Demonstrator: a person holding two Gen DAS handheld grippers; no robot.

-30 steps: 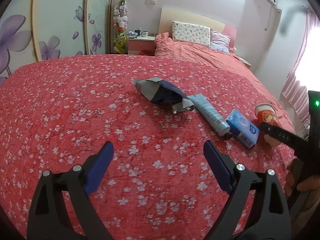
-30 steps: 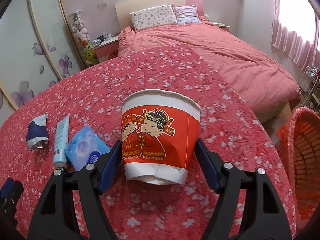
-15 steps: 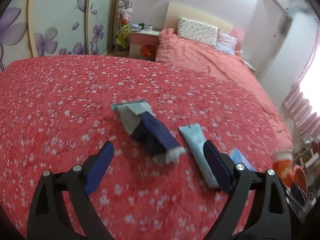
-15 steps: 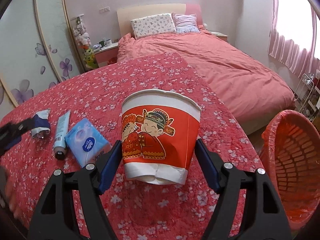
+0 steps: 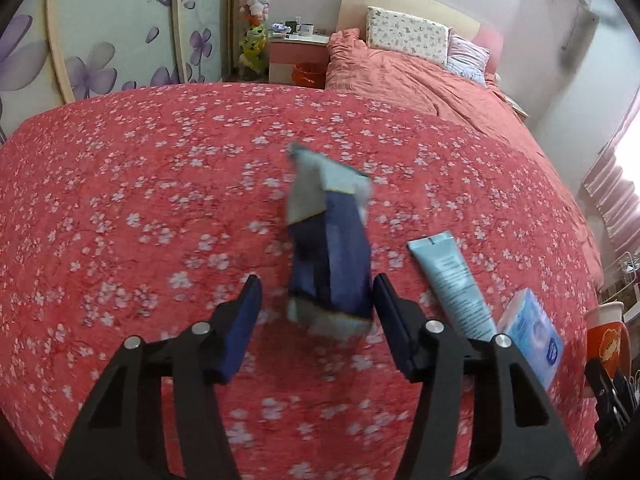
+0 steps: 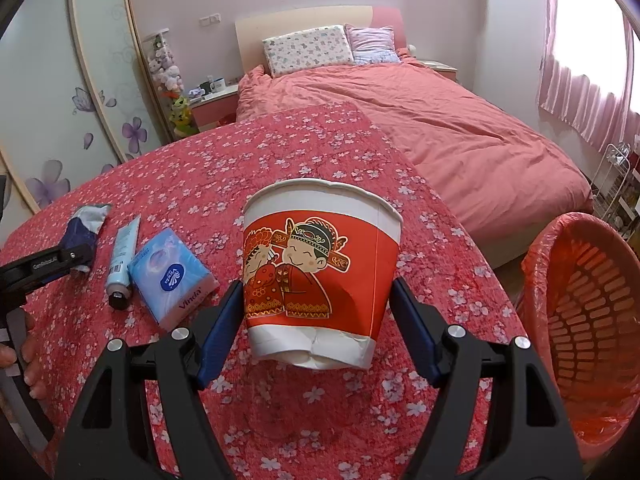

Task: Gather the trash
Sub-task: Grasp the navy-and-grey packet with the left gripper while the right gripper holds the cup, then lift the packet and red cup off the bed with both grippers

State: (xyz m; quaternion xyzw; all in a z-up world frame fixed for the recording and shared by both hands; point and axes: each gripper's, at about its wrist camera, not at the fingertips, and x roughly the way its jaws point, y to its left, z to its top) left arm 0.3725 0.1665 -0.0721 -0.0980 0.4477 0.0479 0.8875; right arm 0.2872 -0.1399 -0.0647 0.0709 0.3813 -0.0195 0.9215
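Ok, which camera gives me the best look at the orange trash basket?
The right wrist view. The orange basket fills its right side, showing the slatted wall, open mouth and liner, just beyond the paper cup gripped by the right gripper. The left wrist view does not show the basket at all.

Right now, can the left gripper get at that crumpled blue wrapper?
Probably yes. The left gripper is open with the blue wrapper lying between its fingers on the tablecloth; nothing blocks it.

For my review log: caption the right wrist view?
Right gripper grips red paper cup beside orange basket.
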